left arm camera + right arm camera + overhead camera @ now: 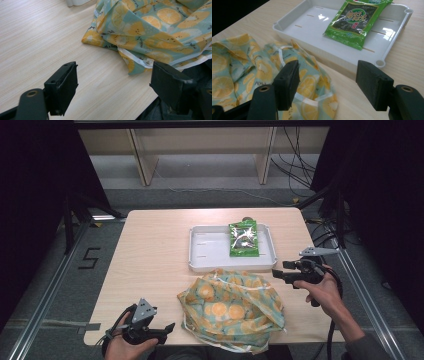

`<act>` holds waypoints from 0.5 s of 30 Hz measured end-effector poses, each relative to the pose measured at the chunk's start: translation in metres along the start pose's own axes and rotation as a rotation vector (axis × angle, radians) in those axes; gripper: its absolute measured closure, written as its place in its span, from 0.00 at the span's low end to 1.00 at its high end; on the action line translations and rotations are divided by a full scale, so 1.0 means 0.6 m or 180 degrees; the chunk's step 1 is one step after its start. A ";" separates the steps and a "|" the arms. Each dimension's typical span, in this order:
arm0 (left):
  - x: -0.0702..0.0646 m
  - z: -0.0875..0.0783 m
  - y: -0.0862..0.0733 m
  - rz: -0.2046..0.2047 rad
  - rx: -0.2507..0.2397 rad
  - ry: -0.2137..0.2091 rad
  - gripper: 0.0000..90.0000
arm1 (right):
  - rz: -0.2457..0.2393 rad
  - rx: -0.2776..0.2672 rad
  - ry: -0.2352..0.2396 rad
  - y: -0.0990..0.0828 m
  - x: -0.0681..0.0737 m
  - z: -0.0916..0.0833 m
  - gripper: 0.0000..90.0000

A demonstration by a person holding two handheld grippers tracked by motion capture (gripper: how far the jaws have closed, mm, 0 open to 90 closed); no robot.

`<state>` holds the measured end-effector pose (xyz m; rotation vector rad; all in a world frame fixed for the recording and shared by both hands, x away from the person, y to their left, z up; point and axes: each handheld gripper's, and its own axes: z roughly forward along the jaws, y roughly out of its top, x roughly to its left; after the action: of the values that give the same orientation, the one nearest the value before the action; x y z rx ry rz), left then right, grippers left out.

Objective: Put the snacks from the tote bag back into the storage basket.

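Lemon-print bag (232,307) lies crumpled on the table's (150,255) near edge, just before the white tray (207,251) holding a green packet (243,238). Right gripper (278,274) at the bag's corner, jaws wide, empty. Left gripper (167,328) beside it, jaws wide, empty
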<state>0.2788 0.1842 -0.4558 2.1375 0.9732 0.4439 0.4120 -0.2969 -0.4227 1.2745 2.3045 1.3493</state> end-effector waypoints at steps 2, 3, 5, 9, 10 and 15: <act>0.000 0.000 0.000 -0.0002 0.0001 0.0001 0.24 | -0.0071 -0.0028 -0.0034 -0.005 -0.002 0.000 0.39; 0.000 0.000 0.000 -0.0005 0.0000 0.0002 0.24 | 0.0005 0.0010 0.0007 -0.006 0.000 -0.002 0.39; 0.000 0.000 0.000 -0.0001 0.0001 0.0001 0.24 | -0.0016 -0.0018 0.0012 -0.010 0.001 -0.003 0.39; 0.000 -0.001 0.000 0.0002 0.0004 0.0004 0.24 | 0.0010 0.0010 0.0016 -0.017 0.002 -0.010 0.38; 0.001 -0.001 0.000 0.0008 0.0010 0.0002 0.24 | 0.0042 -0.0003 0.0015 -0.018 0.003 -0.011 0.38; 0.001 -0.001 0.000 0.0025 0.0013 0.0002 0.23 | 0.0100 0.0016 0.0035 -0.028 0.007 -0.017 0.38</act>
<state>0.2788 0.1850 -0.4552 2.1457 0.9673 0.4470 0.3940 -0.3040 -0.4288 1.3132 2.3060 1.3648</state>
